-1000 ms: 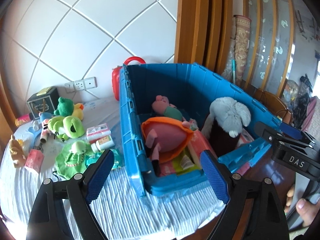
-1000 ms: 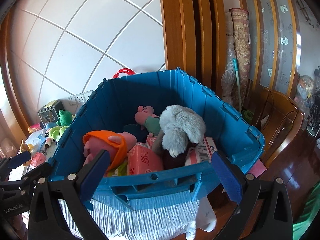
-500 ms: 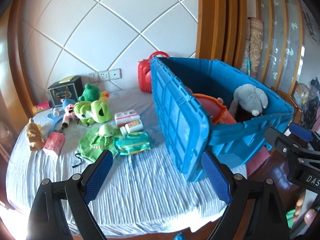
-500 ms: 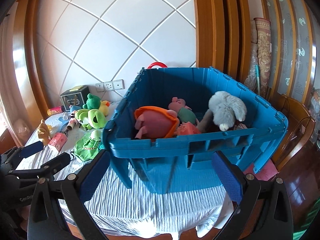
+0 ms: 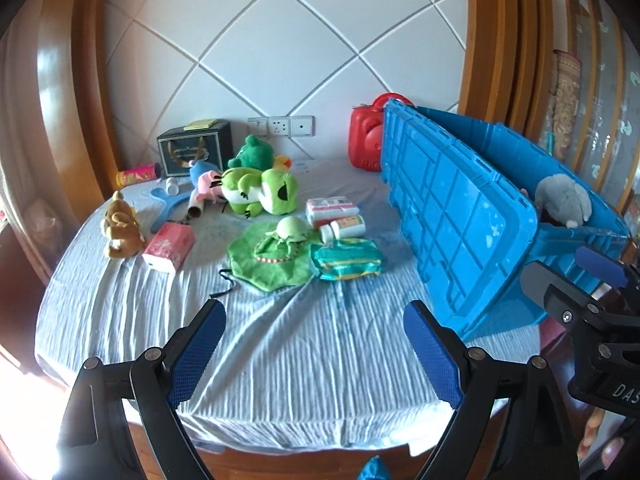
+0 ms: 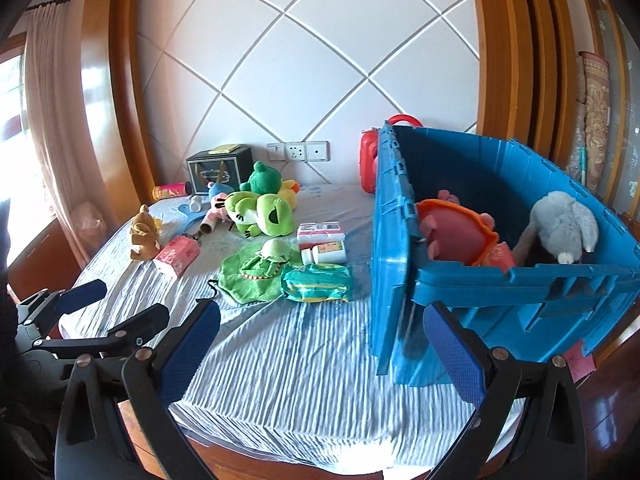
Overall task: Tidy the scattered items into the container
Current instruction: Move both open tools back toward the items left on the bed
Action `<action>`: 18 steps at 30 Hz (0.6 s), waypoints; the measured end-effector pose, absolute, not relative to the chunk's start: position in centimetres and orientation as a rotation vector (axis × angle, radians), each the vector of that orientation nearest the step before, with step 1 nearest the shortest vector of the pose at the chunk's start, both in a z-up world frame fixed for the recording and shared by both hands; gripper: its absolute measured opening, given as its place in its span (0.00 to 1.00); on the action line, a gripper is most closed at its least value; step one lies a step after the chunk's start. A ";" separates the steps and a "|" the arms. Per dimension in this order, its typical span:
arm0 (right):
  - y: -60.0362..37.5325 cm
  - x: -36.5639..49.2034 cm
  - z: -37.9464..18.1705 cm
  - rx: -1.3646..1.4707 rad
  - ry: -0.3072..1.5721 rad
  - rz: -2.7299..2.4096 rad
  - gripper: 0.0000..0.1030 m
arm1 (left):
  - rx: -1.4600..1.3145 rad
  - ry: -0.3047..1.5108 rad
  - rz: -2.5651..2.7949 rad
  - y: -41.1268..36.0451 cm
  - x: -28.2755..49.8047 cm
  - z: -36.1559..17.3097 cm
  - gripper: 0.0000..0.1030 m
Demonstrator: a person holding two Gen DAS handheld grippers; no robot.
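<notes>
Big blue ribbed plastic crate (image 6: pixel 500 280) sits at the table's right edge, open on top, already holding a grey plush (image 6: pixel 564 224), a pink plush with an orange rim (image 6: pixel 456 236) and a pink pack (image 6: pixel 498 254). Plenty is loose on the striped blue-white tablecloth (image 5: pixel 288 344): teal wipes pack (image 5: pixel 347 259) nearest the crate wall, white pill bottle (image 5: pixel 343 227), red-and-white box (image 5: pixel 330 206), green frog plush on a leaf cloth (image 5: pixel 276 258), bigger green frog plush (image 5: pixel 260 194), pink tissue pack (image 5: pixel 168 246), tan bear figure (image 5: pixel 120 226). Left gripper (image 5: pixel 316 356) and right gripper (image 6: pixel 320 352) both spread wide, nothing held, hovering over bare cloth. Judgement: sorting is partway. Wipes pack looks the easiest grab; pinch across its short side, lift clear of the tall crate wall. Watch the black cord (image 5: pixel 226 282) by the leaf cloth, a snag risk. Red case (image 5: pixel 366 142) and black gift box (image 5: pixel 196 152) at the back are out of the way.
</notes>
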State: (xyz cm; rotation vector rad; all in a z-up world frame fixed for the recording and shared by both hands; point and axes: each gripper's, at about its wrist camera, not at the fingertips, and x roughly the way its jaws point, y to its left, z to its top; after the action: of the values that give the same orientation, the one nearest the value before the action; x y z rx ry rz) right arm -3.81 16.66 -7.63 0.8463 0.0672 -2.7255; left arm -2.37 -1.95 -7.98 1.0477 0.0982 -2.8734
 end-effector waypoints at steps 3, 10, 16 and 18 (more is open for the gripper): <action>14.9 -4.2 -8.1 0.854 0.083 -2.689 1.00 | 1.049 0.118 -2.842 -3.5 -2.2 -8.3 0.89; 11.4 -5.5 -9.5 0.881 0.115 -2.605 1.00 | 1.072 0.157 -2.766 -6.4 -2.8 -10.0 0.89; 9.2 -9.0 -11.9 0.938 0.113 -2.522 1.00 | 1.128 0.185 -2.669 -9.4 -5.2 -12.5 0.89; 8.4 -10.8 -13.0 0.973 0.105 -2.497 1.00 | 1.159 0.189 -2.637 -10.4 -6.5 -13.6 0.89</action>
State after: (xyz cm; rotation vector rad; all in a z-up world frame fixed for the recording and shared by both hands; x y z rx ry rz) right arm -10.82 8.44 -13.01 0.9728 0.1050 -2.4972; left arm -6.52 -10.40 -13.56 1.1594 0.1892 -2.6374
